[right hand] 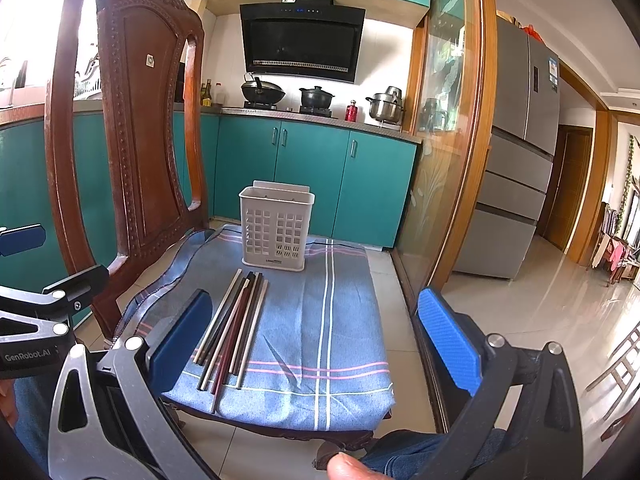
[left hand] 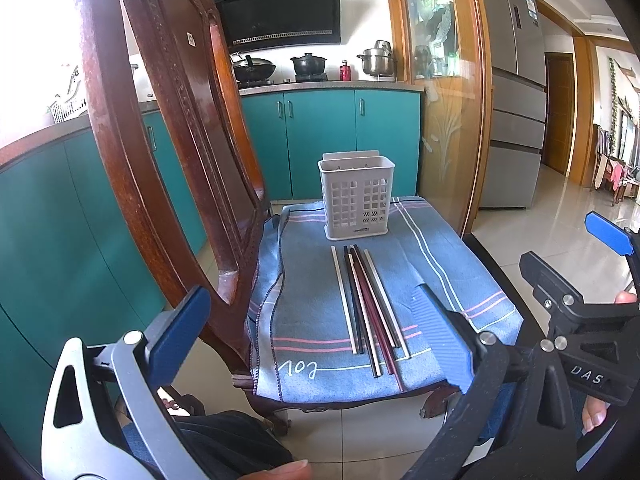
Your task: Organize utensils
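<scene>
Several chopsticks [left hand: 370,304], white, black and dark red, lie side by side on a blue striped cloth [left hand: 312,280] over a wooden chair seat. A white slotted utensil holder [left hand: 354,196] stands upright and empty behind them. My left gripper [left hand: 316,320] is open, held in front of the seat's near edge, empty. My right gripper [right hand: 316,332] is open and empty, also short of the seat; it shows at the right edge of the left wrist view [left hand: 612,236]. In the right wrist view the chopsticks [right hand: 236,328] lie just right of my left pad, with the holder [right hand: 276,228] beyond.
The carved wooden chair back [right hand: 132,140] rises at the left of the seat. Teal kitchen cabinets [right hand: 312,176] and a stove with pots stand behind. A glass door with a wooden frame [right hand: 452,140] is at the right, with tiled floor [right hand: 540,312] and a fridge beyond.
</scene>
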`<state>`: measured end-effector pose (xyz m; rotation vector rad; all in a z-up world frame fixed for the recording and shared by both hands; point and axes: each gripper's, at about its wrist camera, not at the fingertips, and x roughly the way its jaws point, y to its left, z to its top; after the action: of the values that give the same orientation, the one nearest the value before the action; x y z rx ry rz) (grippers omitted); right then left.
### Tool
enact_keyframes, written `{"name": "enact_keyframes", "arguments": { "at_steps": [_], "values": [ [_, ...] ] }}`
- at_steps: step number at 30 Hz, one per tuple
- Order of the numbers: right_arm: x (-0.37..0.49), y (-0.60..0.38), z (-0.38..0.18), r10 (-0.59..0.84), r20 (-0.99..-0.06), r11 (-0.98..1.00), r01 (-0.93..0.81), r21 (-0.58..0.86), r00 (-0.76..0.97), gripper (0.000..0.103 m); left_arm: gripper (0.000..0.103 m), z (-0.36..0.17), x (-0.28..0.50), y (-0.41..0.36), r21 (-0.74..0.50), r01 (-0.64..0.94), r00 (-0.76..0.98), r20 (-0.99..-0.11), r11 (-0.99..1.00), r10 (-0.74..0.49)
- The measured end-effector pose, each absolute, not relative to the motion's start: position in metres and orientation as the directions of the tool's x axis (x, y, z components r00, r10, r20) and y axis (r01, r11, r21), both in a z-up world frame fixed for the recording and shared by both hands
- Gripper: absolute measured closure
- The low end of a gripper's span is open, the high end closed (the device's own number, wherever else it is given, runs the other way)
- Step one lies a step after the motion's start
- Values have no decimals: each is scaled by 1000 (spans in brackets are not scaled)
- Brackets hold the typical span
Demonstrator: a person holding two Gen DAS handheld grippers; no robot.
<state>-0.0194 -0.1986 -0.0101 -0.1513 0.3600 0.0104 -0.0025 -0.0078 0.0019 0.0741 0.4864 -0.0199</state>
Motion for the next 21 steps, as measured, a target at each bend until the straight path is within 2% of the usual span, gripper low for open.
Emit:
{"name": "enact_keyframes", "arguments": {
  "at_steps": [16, 21],
  "values": [
    [-19, -198, -12, -16, -358, 989, -39, -145, 933, 2, 3, -1, 0, -10, 67, 40, 879, -477, 997, -3],
    [-13, -201, -14, -31, -369, 988, -28, -155, 929, 2, 3, -11, 10, -11, 58, 54, 860, -510, 997, -17]
  ]
}}
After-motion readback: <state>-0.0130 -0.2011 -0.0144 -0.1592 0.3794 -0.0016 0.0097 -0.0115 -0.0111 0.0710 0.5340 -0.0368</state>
